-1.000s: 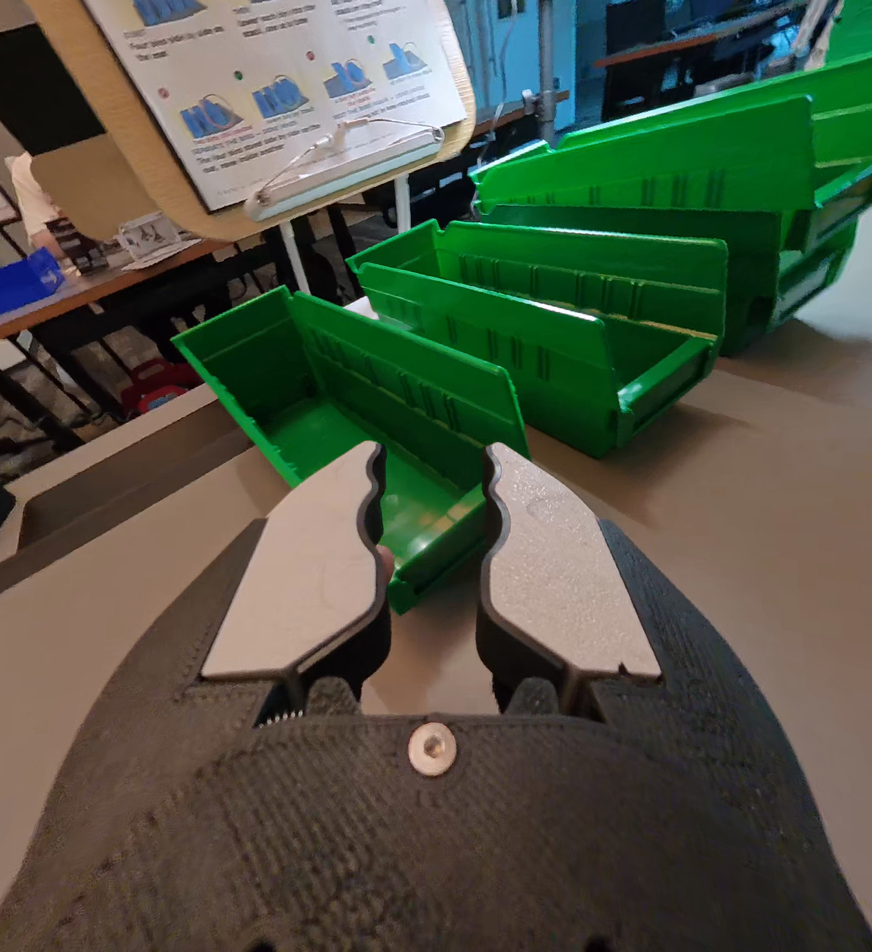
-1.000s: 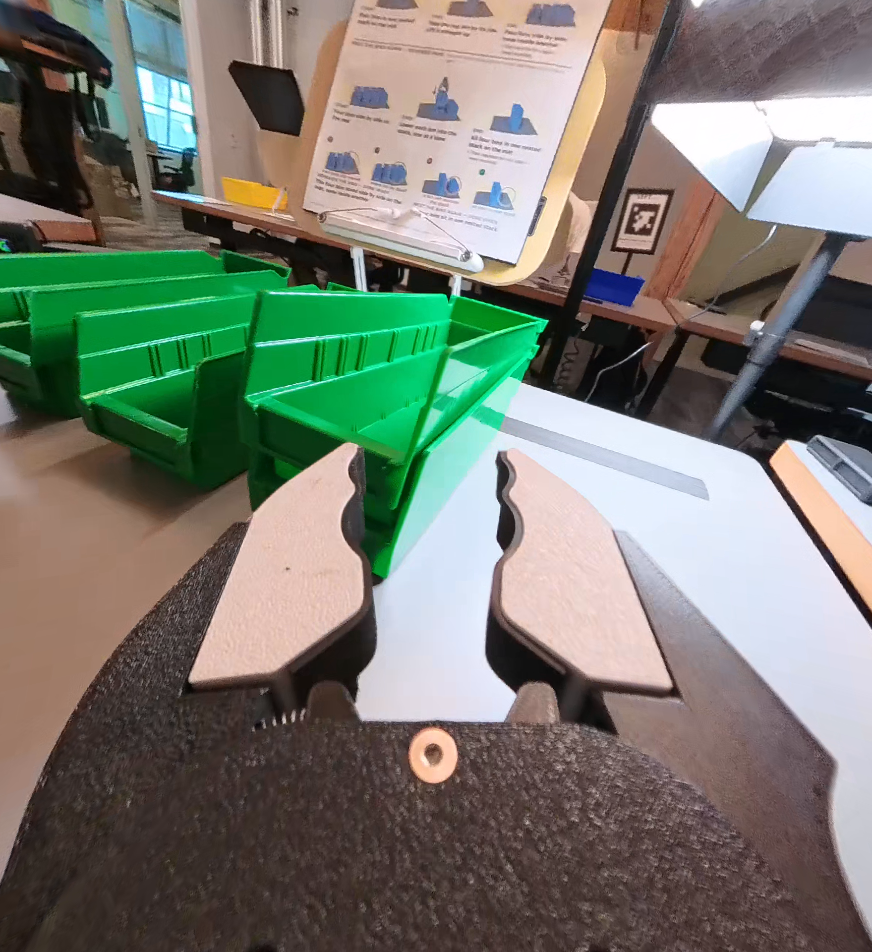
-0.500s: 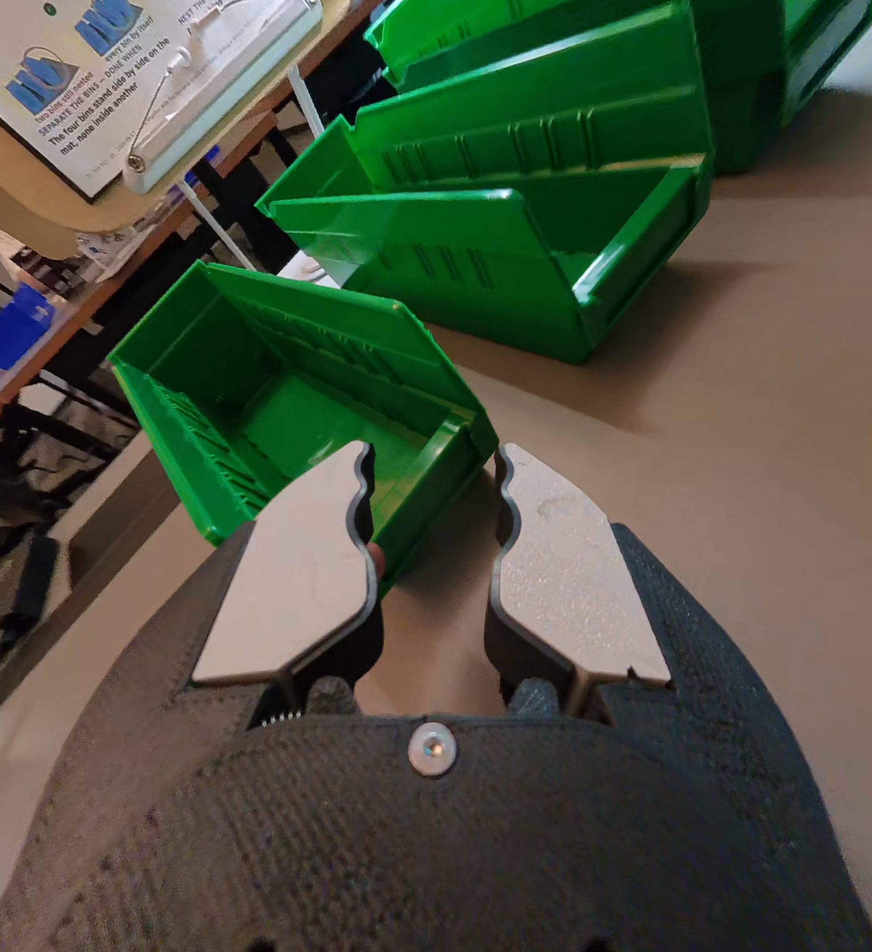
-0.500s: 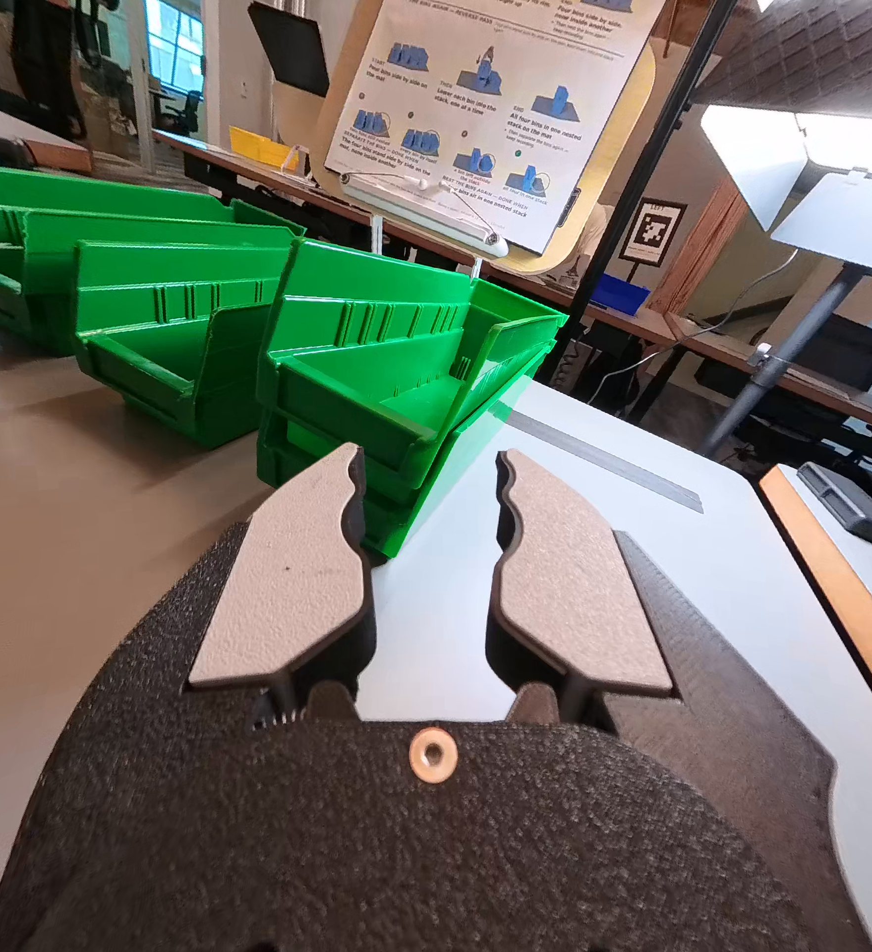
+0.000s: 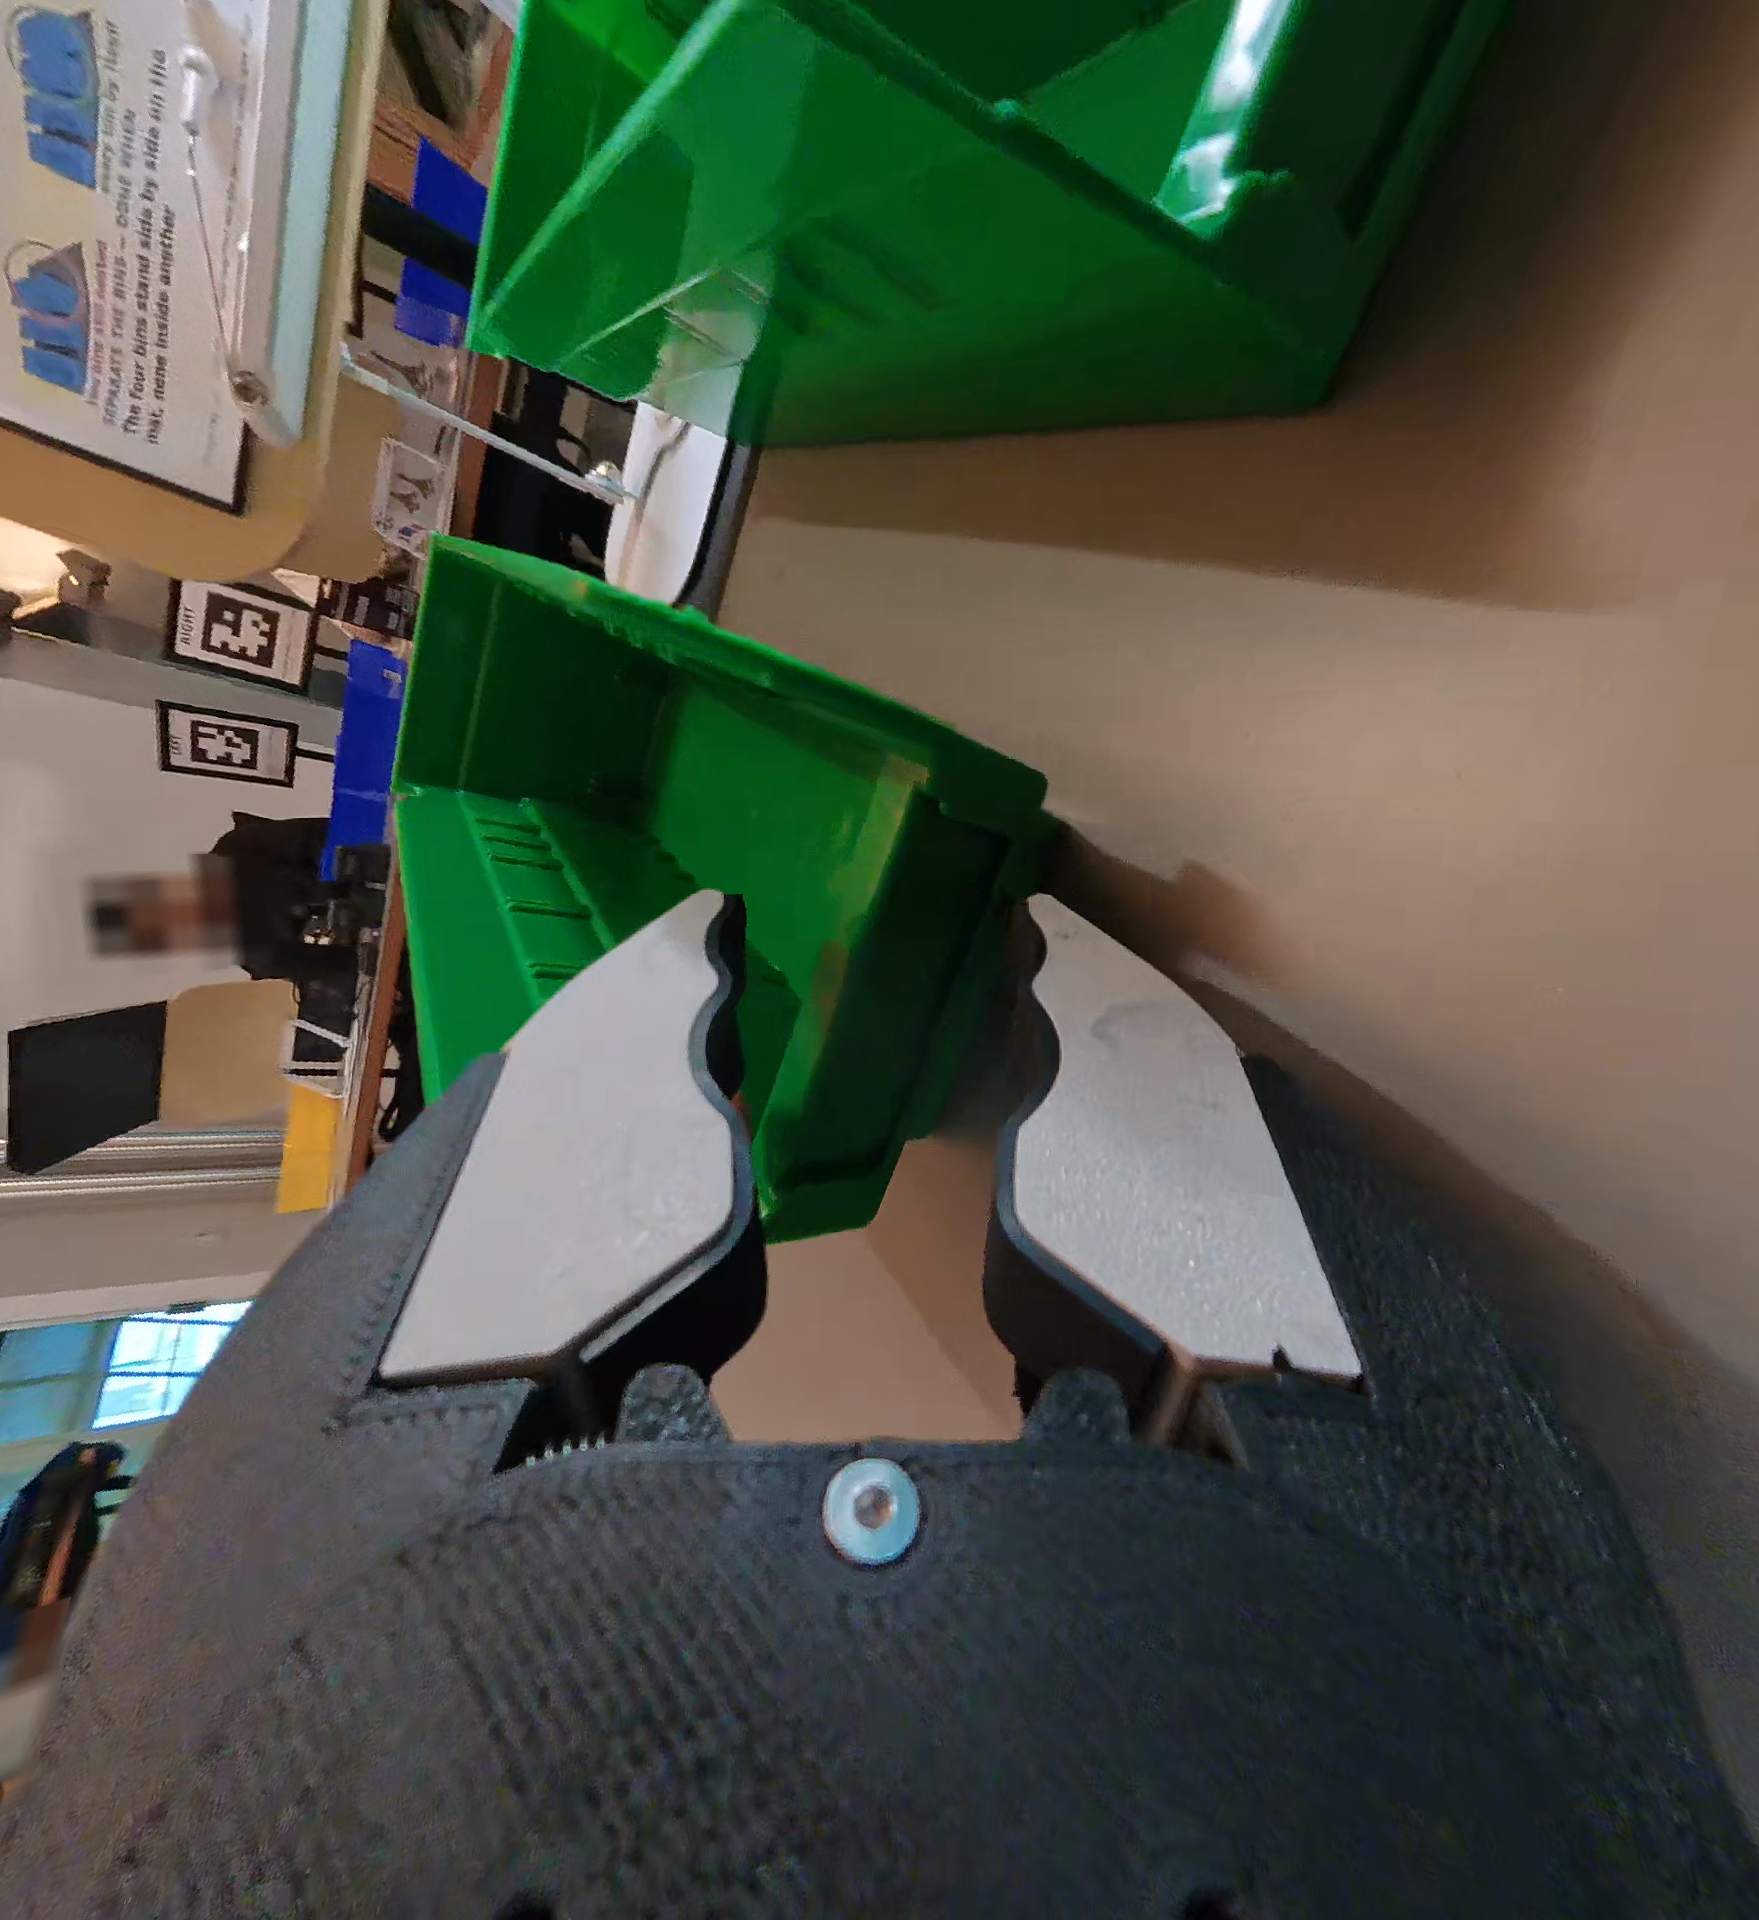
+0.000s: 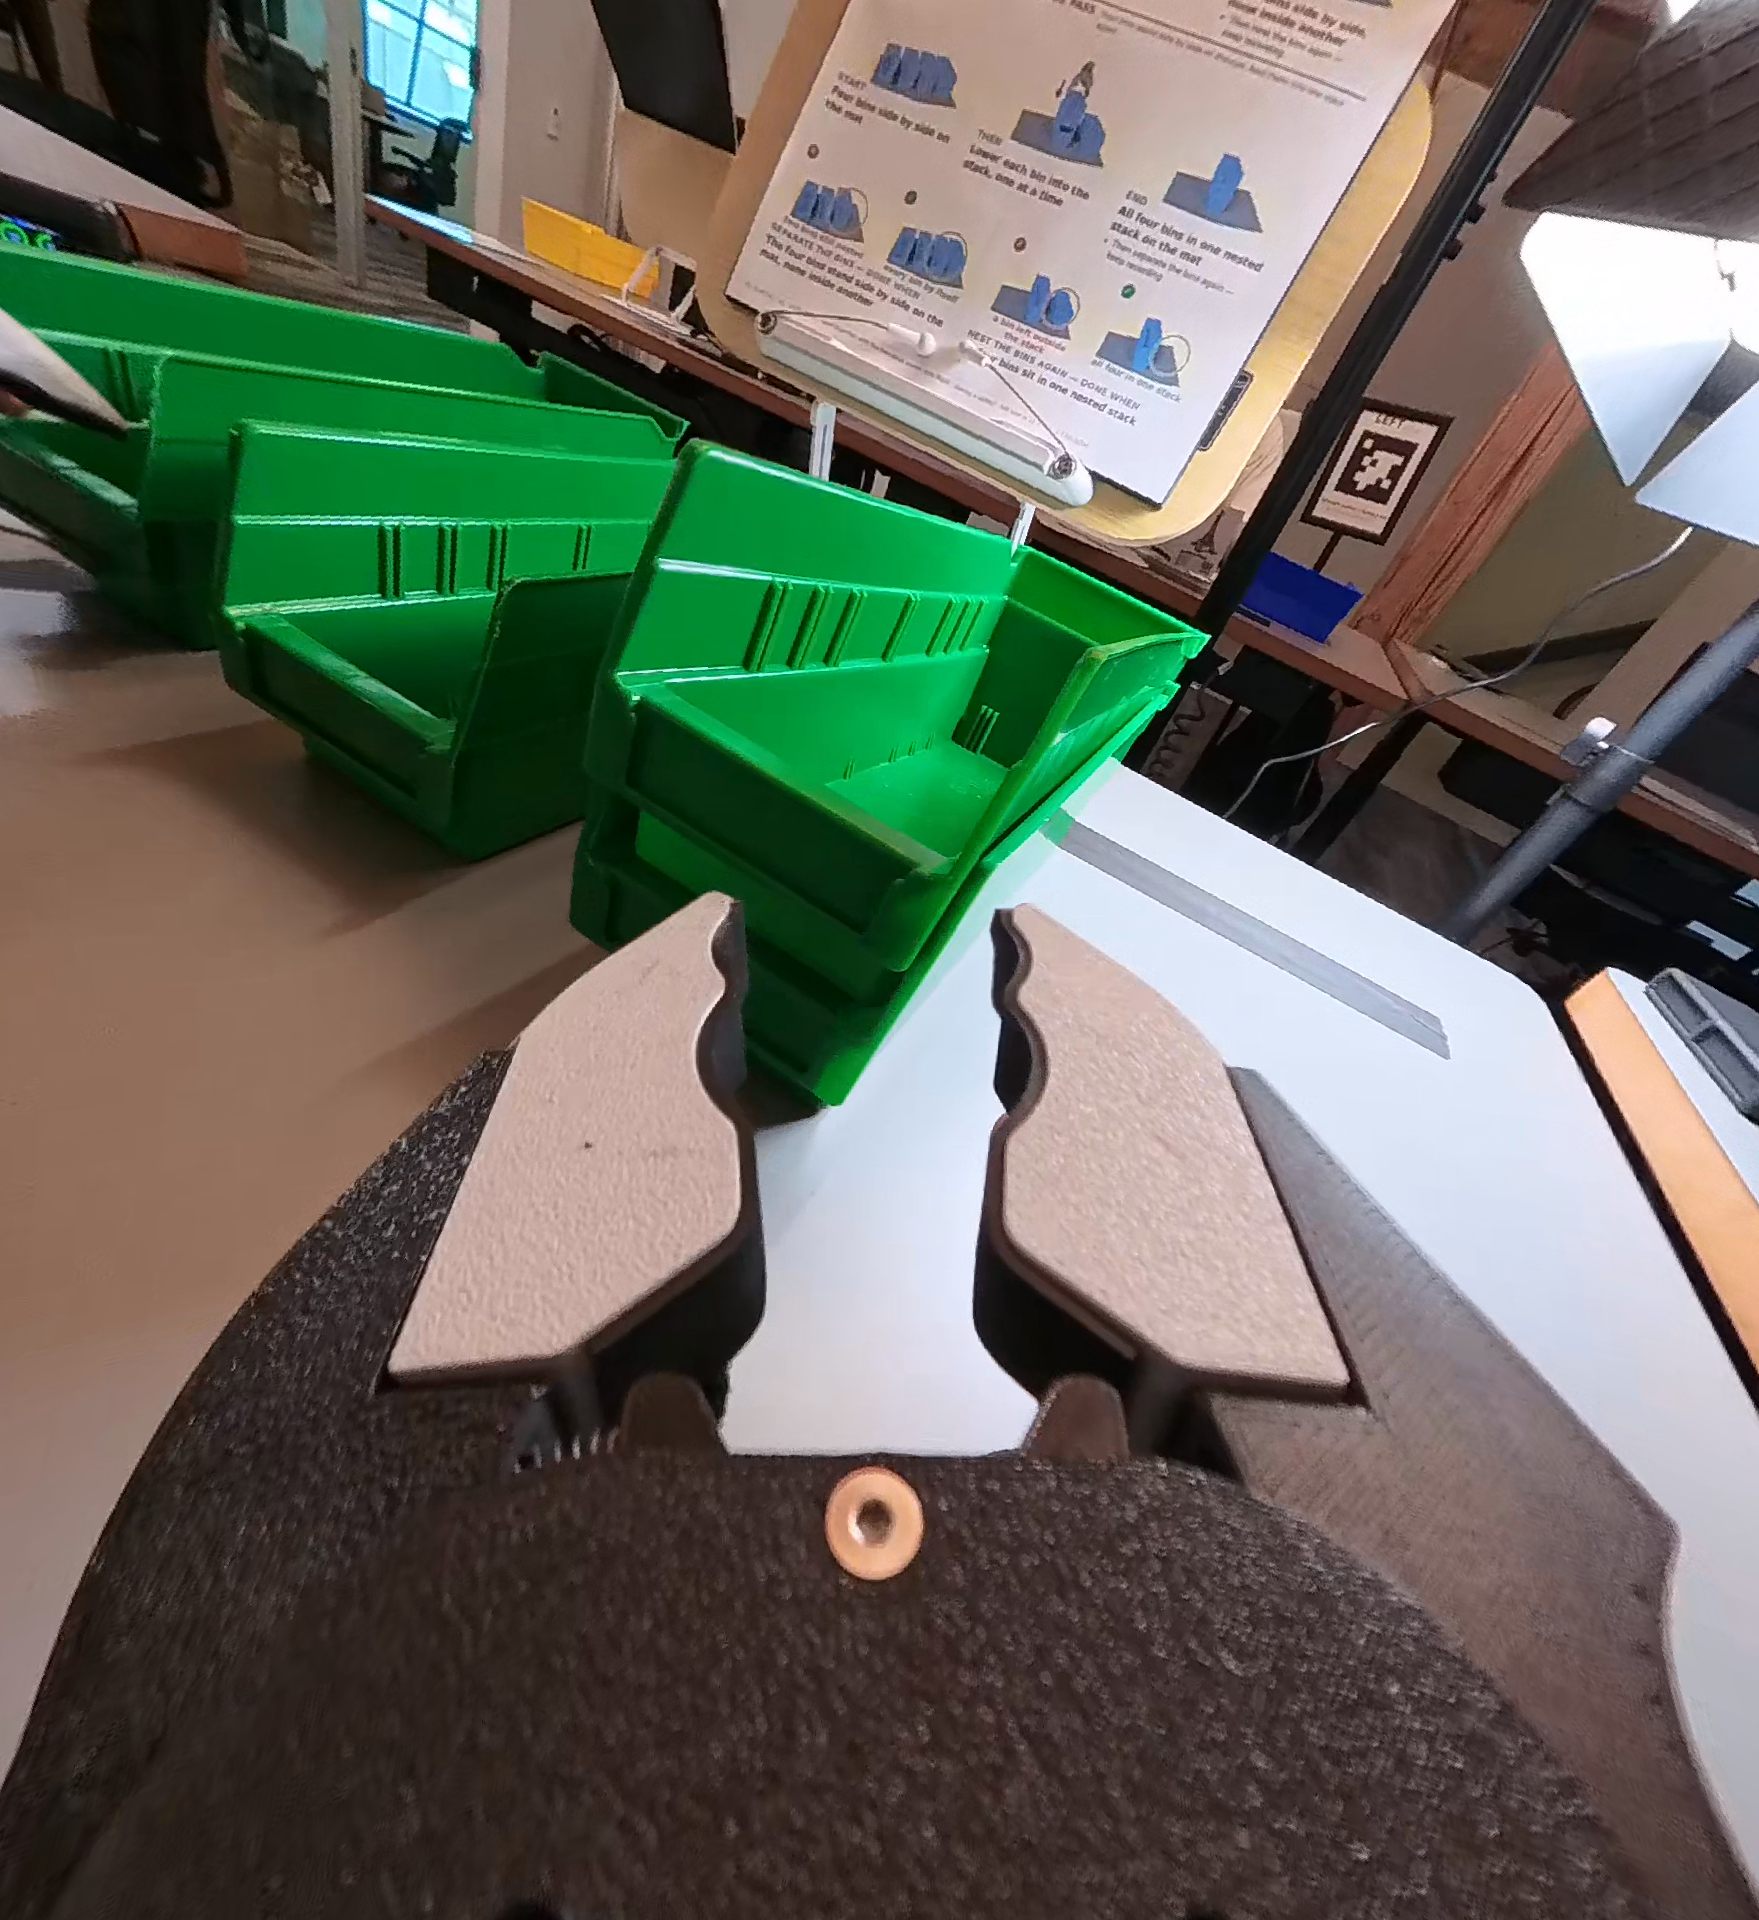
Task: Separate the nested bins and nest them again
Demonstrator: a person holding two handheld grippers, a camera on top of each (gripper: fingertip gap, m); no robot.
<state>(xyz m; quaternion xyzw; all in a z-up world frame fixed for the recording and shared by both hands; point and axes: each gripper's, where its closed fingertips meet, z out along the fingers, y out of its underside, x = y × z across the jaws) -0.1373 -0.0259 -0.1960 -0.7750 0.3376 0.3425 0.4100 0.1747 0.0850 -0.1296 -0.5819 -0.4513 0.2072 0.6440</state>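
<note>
Rolled hard since 0.5 s ago, the left wrist view now shows the tan mat running down the frame's right side; the left gripper has closed in on the single green bin, its front lip now betw. the fingers, which stand spread, one finger inside the bin, the other outside by the mat; contact not clear, edge blurred; instruction board sits upper left of that frame, w/ two square black-and-white markers below it; a second green bin fills the top centre, well apart from the first.

Right wrist view: camera has edged fwd and up a little vs. 0.5 s ago; far left, a grey finger tip of the other gripper shows at the frame edge by the farthest bin; next a middle bin on the mat; then centre frame a nested stack of bins, tilted, resting partly on the pale table; right gripper hangs just short of the stack's front corner, fingers apart, nothing betw. them; instruction board upper centre-right; lamp far right.
</note>
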